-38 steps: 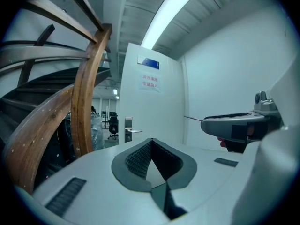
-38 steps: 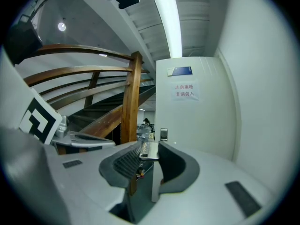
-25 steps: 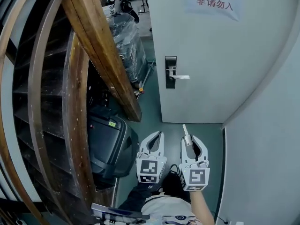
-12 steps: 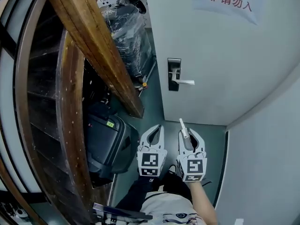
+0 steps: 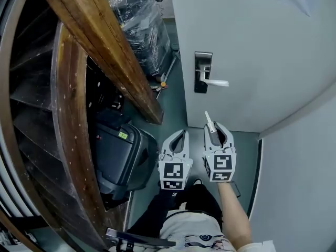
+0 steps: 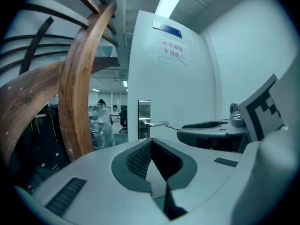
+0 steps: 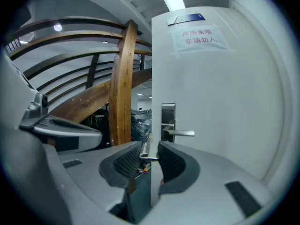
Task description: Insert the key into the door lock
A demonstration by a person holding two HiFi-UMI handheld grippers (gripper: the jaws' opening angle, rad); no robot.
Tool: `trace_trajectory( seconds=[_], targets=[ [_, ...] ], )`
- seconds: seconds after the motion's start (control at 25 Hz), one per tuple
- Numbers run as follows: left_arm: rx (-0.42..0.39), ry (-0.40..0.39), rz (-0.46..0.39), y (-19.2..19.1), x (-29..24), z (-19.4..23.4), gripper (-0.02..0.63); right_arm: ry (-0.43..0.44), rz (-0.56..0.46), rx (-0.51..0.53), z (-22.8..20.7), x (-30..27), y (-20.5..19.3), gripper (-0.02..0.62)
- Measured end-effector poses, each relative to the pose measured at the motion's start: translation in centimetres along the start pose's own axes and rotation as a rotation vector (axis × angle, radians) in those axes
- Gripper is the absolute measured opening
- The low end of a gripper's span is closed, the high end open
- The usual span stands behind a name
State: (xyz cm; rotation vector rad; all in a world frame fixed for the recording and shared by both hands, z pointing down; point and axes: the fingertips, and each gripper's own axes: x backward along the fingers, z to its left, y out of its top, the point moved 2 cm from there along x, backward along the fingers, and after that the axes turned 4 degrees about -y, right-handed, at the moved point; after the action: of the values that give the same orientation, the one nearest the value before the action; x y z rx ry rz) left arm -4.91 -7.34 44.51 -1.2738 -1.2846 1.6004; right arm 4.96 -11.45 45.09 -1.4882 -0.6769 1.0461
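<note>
Key (image 5: pixel 209 121) clamped in right tool (image 5: pixel 217 128), thin pale shaft sticking out past the jaw tips and aimed toward door (image 5: pixel 257 46), well apart from it. In the right gripper view, gripped between the two ribbed pads (image 7: pixel 123 162), sitting just below lock plate (image 7: pixel 168 121) and lever handle (image 7: pixel 180 133). Left tool (image 5: pixel 181 134) just beside the right one, jaws brought together at the tips, nothing between them. Lock plate set near the door's left edge, lever pointing right. Paper notice (image 7: pixel 199 37) with red characters high on the door. Off to the left, curved wooden stair beam (image 5: pixel 110 56), black case (image 5: pixel 118 156) on the floor (image 5: pixel 173 109) beneath it, plastic-wrapped stack (image 5: pixel 139 25) farther back.
</note>
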Motion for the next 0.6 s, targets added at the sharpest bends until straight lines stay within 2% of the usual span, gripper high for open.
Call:
trace_trajectory(
  seconds=[0.28,0.6],
  targets=[
    [-0.006,-0.003,-0.008,-4.4,-2.0,3.2,0.005,-0.061,0.006,0.027,-1.6,-7.8,-3.4,0.118],
    [0.008,0.003,0.003,-7.6,-3.8,6.5,0.005,-0.105,0.005,0.059,-2.8,-14.1,-4.5,0.117]
  ],
)
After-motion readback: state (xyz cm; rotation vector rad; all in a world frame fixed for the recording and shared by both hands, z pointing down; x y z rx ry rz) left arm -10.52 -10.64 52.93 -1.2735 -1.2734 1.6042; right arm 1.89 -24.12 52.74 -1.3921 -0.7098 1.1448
